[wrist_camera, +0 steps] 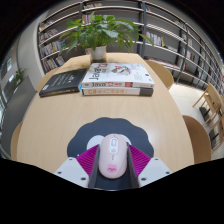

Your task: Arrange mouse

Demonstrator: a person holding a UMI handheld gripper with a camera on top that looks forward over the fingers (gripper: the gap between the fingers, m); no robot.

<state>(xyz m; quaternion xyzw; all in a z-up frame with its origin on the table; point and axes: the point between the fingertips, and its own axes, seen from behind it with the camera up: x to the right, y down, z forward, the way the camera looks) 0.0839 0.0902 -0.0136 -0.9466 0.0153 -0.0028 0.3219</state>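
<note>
My gripper (pixel 113 163) is clamped on one white mouse (pixel 113 155) above a dark mouse pad (pixel 112 130) at the surface's (pixel 60 125) near edge. Bare wood lies open ahead; beyond sit two books (pixel 116 77) and one potted plant (pixel 98 38).

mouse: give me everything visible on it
The mouse is white or pale, smooth like plastic, with a rounded oval body and a thin seam running down its middle. It points lengthwise away from the camera and sits on a dark round mouse pad on the wooden table. It lies between the pink pads of the hand-held gripper, which sit tight against both its flanks. No cable shows. Books and a plant stand well beyond it.
</note>
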